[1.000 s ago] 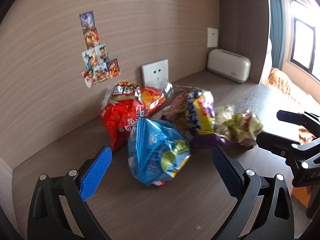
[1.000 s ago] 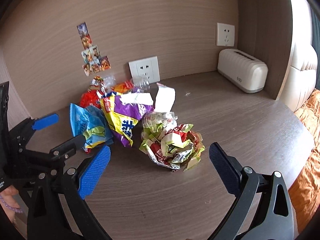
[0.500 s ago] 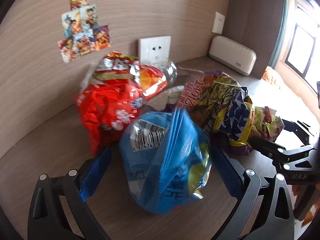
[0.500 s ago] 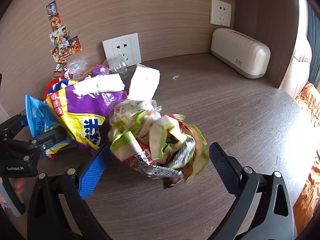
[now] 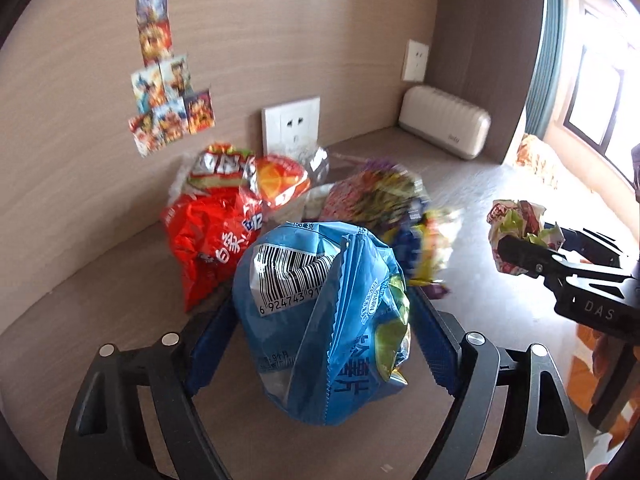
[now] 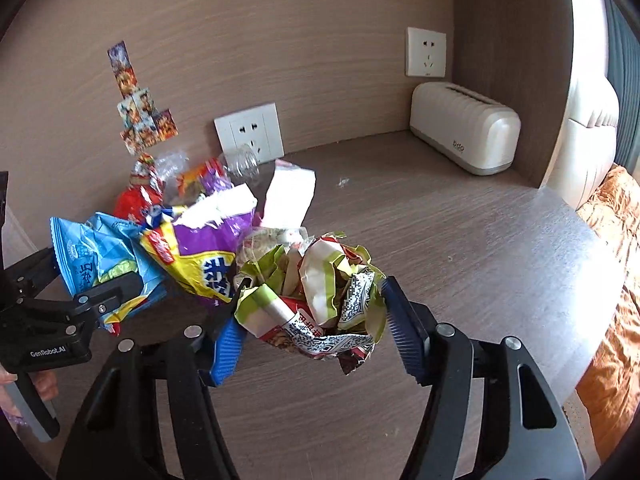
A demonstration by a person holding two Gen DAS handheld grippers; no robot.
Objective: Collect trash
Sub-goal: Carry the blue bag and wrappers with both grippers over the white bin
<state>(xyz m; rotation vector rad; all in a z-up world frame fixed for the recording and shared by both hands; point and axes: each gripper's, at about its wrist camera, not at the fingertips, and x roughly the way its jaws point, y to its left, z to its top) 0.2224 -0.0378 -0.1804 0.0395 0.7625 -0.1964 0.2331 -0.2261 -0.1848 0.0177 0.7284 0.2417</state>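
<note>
Blue pads of the left tool (image 5: 324, 344) are closing on a blue snack bag (image 5: 324, 320), its long axis running away from the camera, barcode end far. The right tool (image 6: 312, 336) is closing on a crumpled wrapper wad (image 6: 316, 296) with no clear axis. Both sit above the bench (image 6: 440, 240); slick film could slip free, or snag the purple bag (image 6: 204, 248) alongside.

We see a pile of wrappers (image 5: 248, 216) on the desk (image 6: 460, 248) against the wall, below the socket (image 6: 249, 136). The chip bag (image 5: 320, 320) sits before the pile; the crumpled wad (image 6: 316, 292) lies right of it. A toaster (image 6: 464, 136) stands in the far right corner.
</note>
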